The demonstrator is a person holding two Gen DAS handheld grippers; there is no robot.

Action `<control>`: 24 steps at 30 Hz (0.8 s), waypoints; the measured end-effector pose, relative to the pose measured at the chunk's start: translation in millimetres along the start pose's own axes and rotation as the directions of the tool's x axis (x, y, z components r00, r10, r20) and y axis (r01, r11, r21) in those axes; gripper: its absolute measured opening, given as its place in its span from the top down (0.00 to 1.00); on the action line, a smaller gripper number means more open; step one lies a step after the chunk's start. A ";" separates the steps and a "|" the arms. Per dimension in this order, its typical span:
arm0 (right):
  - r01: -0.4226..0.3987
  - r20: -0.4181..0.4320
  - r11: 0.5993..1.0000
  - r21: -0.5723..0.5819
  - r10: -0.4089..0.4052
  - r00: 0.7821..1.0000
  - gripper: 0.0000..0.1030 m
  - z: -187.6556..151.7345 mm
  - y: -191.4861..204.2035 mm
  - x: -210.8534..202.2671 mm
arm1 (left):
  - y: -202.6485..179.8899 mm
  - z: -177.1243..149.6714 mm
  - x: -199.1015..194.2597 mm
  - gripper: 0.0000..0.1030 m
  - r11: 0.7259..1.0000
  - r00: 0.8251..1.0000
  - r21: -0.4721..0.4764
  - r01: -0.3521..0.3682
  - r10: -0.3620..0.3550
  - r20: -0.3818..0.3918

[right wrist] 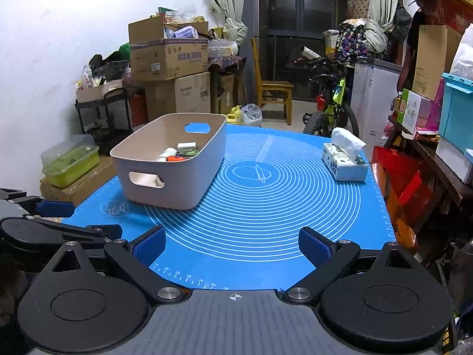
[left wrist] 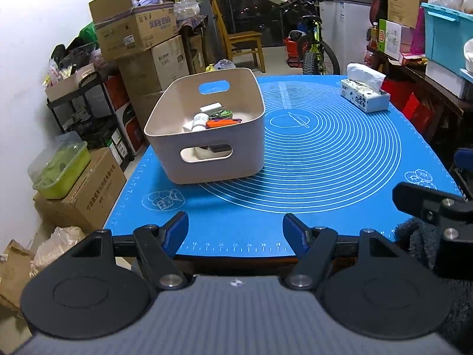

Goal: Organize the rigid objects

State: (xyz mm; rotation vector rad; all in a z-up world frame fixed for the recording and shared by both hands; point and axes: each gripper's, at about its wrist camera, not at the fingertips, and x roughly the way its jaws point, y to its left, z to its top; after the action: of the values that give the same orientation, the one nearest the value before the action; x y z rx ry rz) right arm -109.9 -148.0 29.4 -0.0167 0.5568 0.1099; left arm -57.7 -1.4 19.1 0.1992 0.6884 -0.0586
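A beige plastic bin [left wrist: 165, 124] [right wrist: 183, 189] with handle cut-outs stands on the left part of the blue mat [left wrist: 325, 159] [right wrist: 266, 195]. Inside it lie several small items: a white bottle [left wrist: 198, 122], an orange tool [left wrist: 221, 123], a green object [left wrist: 221, 114] and a white block [left wrist: 210, 107]. My left gripper [left wrist: 235, 227] hovers open over the mat's near edge, nothing between its blue pads. My right gripper [right wrist: 232, 244] is open too, over the near edge, empty. Part of the right gripper [left wrist: 431, 207] shows at the right in the left wrist view, and the left gripper's body [right wrist: 44, 224] at the left in the right wrist view.
A tissue box [left wrist: 365, 96] [right wrist: 344, 162] sits at the mat's far right corner. Cardboard boxes [left wrist: 133, 26], a black cart [left wrist: 85, 112] and a green lidded container [left wrist: 60, 167] crowd the left of the table. A bicycle [left wrist: 313, 44] and a wooden chair [left wrist: 242, 41] stand beyond.
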 end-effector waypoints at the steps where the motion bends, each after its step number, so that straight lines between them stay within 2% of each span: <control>1: 0.000 -0.001 1.000 0.003 0.000 1.000 0.06 0.0 0.1 0.3 | 0.1 -0.1 0.5 0.31 1.000 1.000 0.004 0.000 0.000 0.000; 24: 0.001 -0.009 1.000 0.023 0.000 1.000 0.06 -0.9 -1.0 4.2 | -1.1 -0.4 4.3 0.31 1.000 1.000 0.011 0.001 -0.001 -0.018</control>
State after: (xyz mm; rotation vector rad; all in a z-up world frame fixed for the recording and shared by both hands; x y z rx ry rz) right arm -106.6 -148.7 26.5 0.0046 0.5674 0.1030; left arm -54.8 -2.4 15.8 0.2102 0.7068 -0.0619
